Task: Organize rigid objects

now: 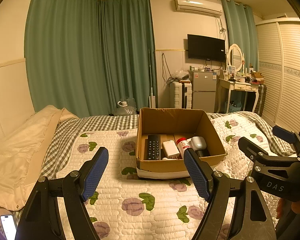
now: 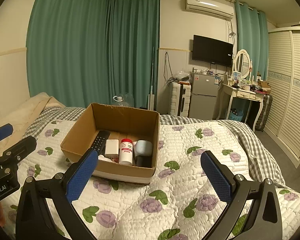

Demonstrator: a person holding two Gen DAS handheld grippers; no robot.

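An open cardboard box (image 1: pixel 148 124) (image 2: pixel 78 134) stands on the quilted bed. Inside lie a black remote (image 1: pixel 153 147) (image 2: pixel 99 141), a white charger block (image 1: pixel 170 149) (image 2: pixel 111 147), a white bottle with a red cap (image 1: pixel 182 143) (image 2: pixel 126 151), a pale blue case (image 1: pixel 198 143) (image 2: pixel 143 147) and a dark object (image 2: pixel 143 160) under it. My left gripper (image 1: pixel 147 172) is open and empty, just in front of the box. My right gripper (image 2: pixel 150 178) is open and empty, in front of the box's right corner. Each gripper shows at the edge of the other's view (image 1: pixel 270 146) (image 2: pixel 10 140).
The floral quilt (image 1: pixel 134 202) (image 2: pixel 170 200) covers the bed, with a cream duvet (image 1: pixel 20 150) at the left. A lit phone (image 1: pixel 8 226) lies at the lower left. Beyond the bed stand a suitcase (image 2: pixel 180 102), fridge (image 2: pixel 203 96), dressing table (image 2: pixel 244 96) and wardrobe (image 2: pixel 288 90).
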